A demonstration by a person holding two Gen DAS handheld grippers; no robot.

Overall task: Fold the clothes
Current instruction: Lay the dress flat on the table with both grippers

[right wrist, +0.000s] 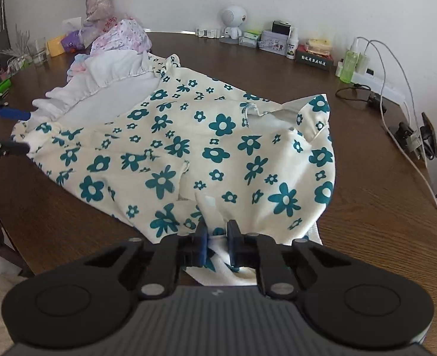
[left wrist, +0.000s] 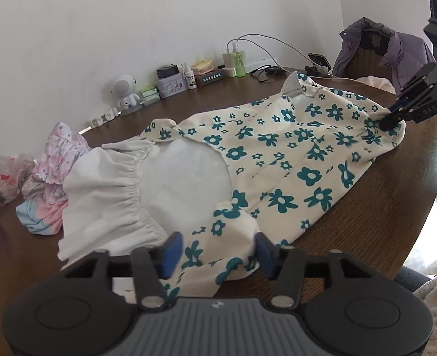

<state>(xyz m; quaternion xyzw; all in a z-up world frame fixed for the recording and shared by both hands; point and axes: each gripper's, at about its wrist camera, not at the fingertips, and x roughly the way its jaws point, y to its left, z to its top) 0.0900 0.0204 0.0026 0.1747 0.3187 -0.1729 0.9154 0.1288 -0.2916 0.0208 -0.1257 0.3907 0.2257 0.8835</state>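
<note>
- Left wrist view shows the floral dress [left wrist: 277, 154], cream with teal flowers and a white ruffled lining, lying spread across the brown wooden table [left wrist: 366, 222], one layer turned back so the white inside shows.
- Folding looks barely begun: the garment is laid out but rumpled, with no neat crease yet, so the real folds are all left to do.
- Left gripper [left wrist: 218, 250] sits low at the dress's near edge, jaws partly apart with cloth lying between the blue pads and not pinched.
- Right gripper [right wrist: 217, 241] has narrow jaws nipping a bunch of fabric at the opposite end.
- Near the right gripper's end the cloth reaches close to the table's rounded rim and could slide off.
- A pile of pink clothes [left wrist: 52, 178] touches the ruffle side; a robot-shaped speaker [left wrist: 126, 89], bottles [right wrist: 349, 65] and a charging cable [right wrist: 396, 95] line the wall, well apart.
- Bare wood in front leaves room to fold.
</note>
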